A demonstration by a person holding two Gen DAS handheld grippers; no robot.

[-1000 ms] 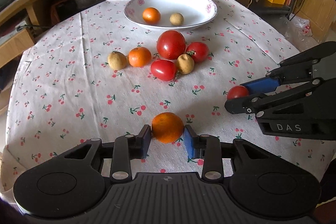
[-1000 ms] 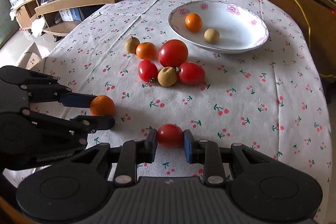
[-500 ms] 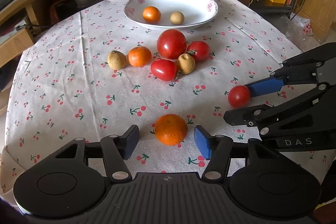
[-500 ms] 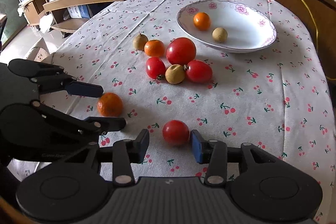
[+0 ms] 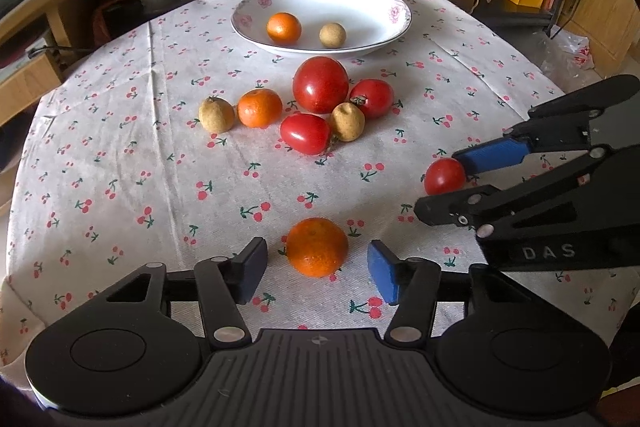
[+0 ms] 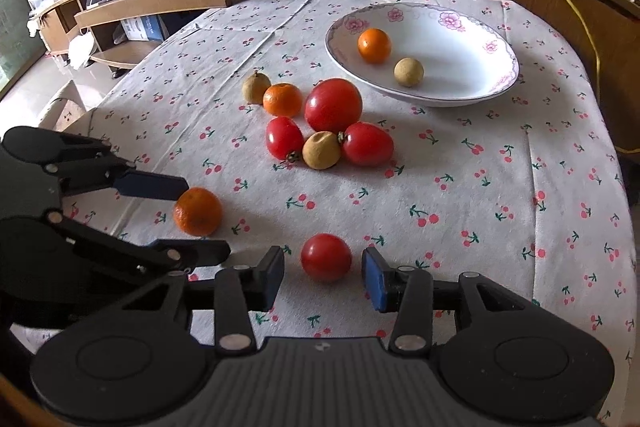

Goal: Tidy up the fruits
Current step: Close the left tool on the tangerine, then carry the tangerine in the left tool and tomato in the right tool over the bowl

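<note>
Both grippers have released: left gripper (image 5: 317,269) fingers now spread around the tangerine (image 5: 317,247), right gripper (image 6: 323,279) fingers spread around the small tomato (image 6: 326,257). Both fruits rest on the tabletop (image 5: 120,187), apparently sorted into separate spots.

Orange (image 5: 317,247) between parted left tongs (image 5: 318,269)

Left gripper (image 5: 316,273), clamped on the orange (image 5: 317,247) a second ago, now spread wide, fruit loose on the surface. Right gripper (image 6: 323,278) likewise opened off the small tomato (image 6: 326,257).
</note>
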